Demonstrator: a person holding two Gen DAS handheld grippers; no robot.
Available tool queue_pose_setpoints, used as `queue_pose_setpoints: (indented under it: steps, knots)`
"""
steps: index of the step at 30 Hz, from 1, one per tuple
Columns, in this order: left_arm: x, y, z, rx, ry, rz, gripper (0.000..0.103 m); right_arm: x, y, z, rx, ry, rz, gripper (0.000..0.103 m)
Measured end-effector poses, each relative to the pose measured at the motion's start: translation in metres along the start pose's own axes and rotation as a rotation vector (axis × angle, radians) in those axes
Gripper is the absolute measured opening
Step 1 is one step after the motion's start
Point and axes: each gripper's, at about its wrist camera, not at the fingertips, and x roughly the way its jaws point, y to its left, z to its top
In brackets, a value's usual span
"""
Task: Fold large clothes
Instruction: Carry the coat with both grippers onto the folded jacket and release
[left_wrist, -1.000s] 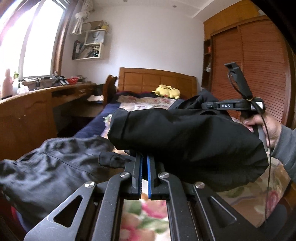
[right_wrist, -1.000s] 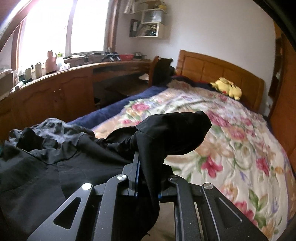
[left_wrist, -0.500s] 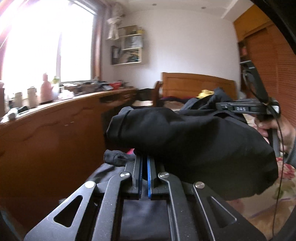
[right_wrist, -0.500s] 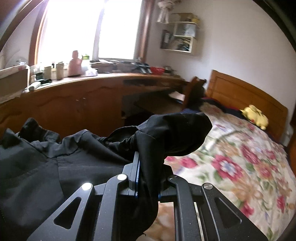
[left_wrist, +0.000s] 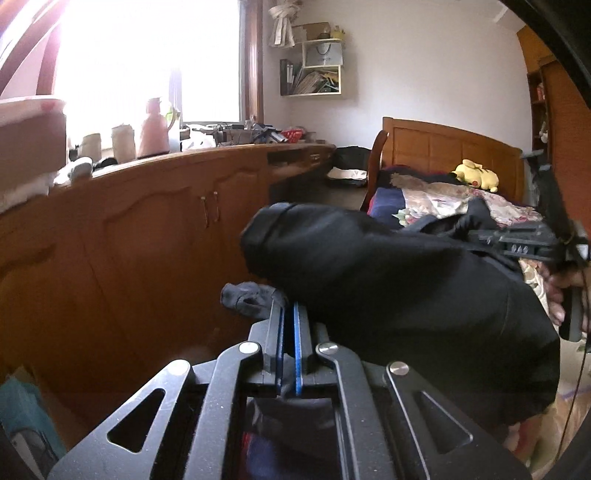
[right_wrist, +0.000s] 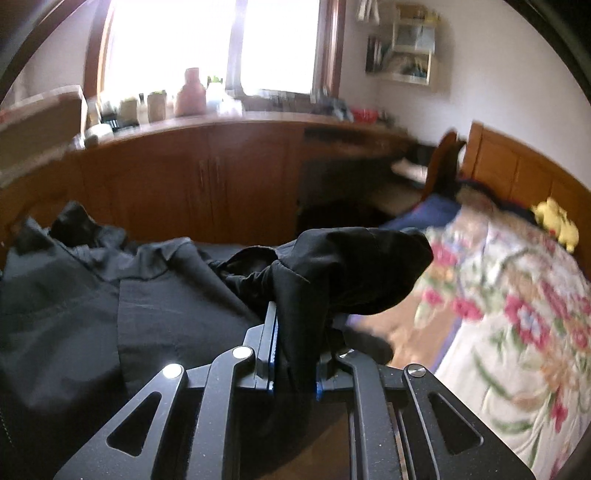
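Garment: a large black garment (left_wrist: 406, 295), thick and dark, which we hold lifted between our two grippers; part of it lies spread flat on the near end of the bed (right_wrist: 517, 314).

Landmark: the bed with the flowered cover; we give places from it.

Left gripper (left_wrist: 290, 314): jaws nearly together, blue pads pinching a thin fold of the garment; a small dark tuft of cloth pokes out just to the side of the tips.

Right gripper (right_wrist: 295, 325): clamped on a thicker bunch of the same cloth; its jaws have just been opening a little, yet the fabric sits pressed between them. In the left wrist view we see it beyond the bulk of cloth, on the headboard side.

Hand (left_wrist: 561, 291): ours, on the right gripper's handle, partly hidden at the frame edge.

Long axis: the held edge runs from one gripper to the other, roughly along the bed's side nearest the wooden cabinets (left_wrist: 147, 229).

Key relation: the spread part lies below and to the left of the right gripper, toward the foot of the bed; the lifted part bulges above both jaws.

Nearer hand: we judge the left is closer to the spread cloth.

Step in hand: we judge we are carrying the lifted edge over the flat part to lay a fold.

Risk: the right grip may be loosening early.
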Motion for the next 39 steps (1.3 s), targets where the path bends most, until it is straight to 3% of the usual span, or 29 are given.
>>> queue_pose_setpoints:
  steps: [4, 8, 9, 10, 12, 16, 21, 29, 33, 39]
  knots:
    - [-0.015, -0.002, -0.002, -0.013, 0.004, 0.010, 0.008, 0.010, -0.021, -0.008, 0.028, 0.049, 0.004, 0.028]
    - [-0.045, -0.012, 0.012, 0.010, -0.062, 0.029, 0.009, -0.008, -0.033, -0.003, 0.016, 0.033, -0.028, 0.055]
    - [-0.054, -0.016, 0.017, 0.012, -0.082, 0.024, 0.016, -0.016, -0.038, -0.003, 0.010, 0.017, -0.030, 0.062]
    - [-0.057, -0.017, 0.023, 0.011, -0.095, 0.014, 0.030, -0.022, -0.040, -0.003, 0.007, 0.005, -0.032, 0.063]
    - [-0.061, -0.025, 0.032, 0.015, -0.107, -0.027, 0.041, -0.035, -0.044, -0.004, 0.011, -0.009, -0.022, 0.063]
    - [-0.047, -0.055, 0.048, 0.057, -0.086, -0.062, 0.042, -0.056, -0.030, -0.023, 0.021, -0.031, 0.004, 0.063]
    - [-0.011, -0.078, 0.054, 0.091, 0.000, -0.057, 0.042, -0.067, -0.014, -0.040, 0.015, -0.034, 0.024, 0.063]
    - [0.022, -0.064, 0.005, 0.138, 0.178, 0.049, 0.041, -0.104, -0.006, -0.054, -0.015, -0.050, 0.043, 0.063]
    - [0.019, -0.051, -0.007, 0.075, 0.181, 0.048, 0.041, -0.113, -0.004, -0.063, -0.023, -0.059, 0.056, 0.063]
    - [0.001, -0.056, -0.009, 0.063, 0.133, 0.050, 0.041, -0.130, 0.001, -0.072, -0.026, -0.059, 0.049, 0.063]
